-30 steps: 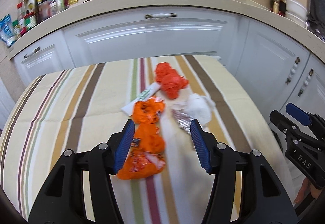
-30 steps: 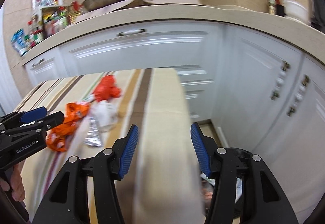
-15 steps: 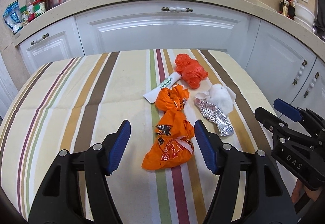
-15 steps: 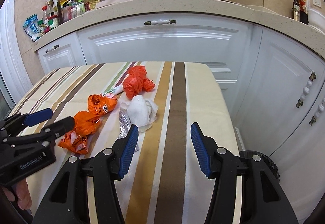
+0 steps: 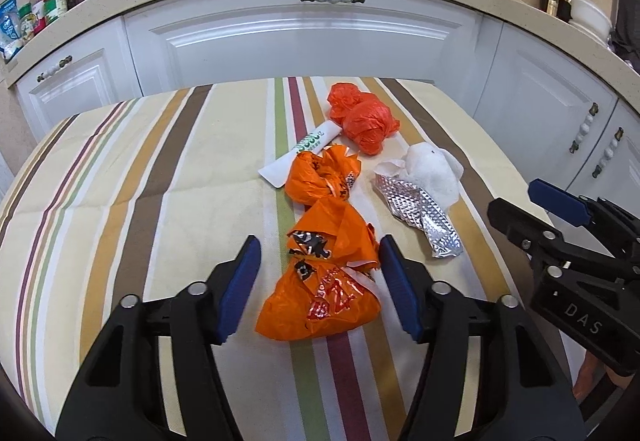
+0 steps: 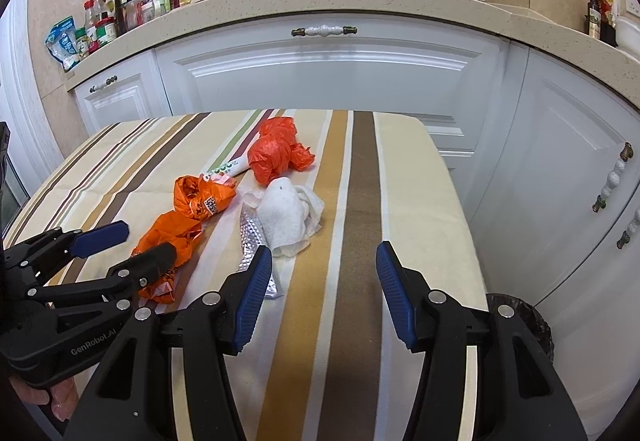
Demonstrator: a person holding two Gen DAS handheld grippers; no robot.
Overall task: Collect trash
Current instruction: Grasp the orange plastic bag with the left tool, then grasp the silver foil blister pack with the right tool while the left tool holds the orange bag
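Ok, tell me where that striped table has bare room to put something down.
Free: the striped cloth left of the nearest orange bag, and the brown-stripe strip between the white tissue and the table's right edge. Crowded: the middle, where bags, tube, tissue and foil wrapper lie bunched.

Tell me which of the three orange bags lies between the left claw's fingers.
The nearest orange bag, the crumpled one with white print. The left claw straddles it, pads not yet pressing. The other two lie farther along the striped cloth.

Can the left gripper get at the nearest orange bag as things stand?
Probably yes. The left gripper already straddles the nearest orange bag, jaws apart and just closing a little, pads not pressing. Nothing lies between; the right gripper stands off to the side.
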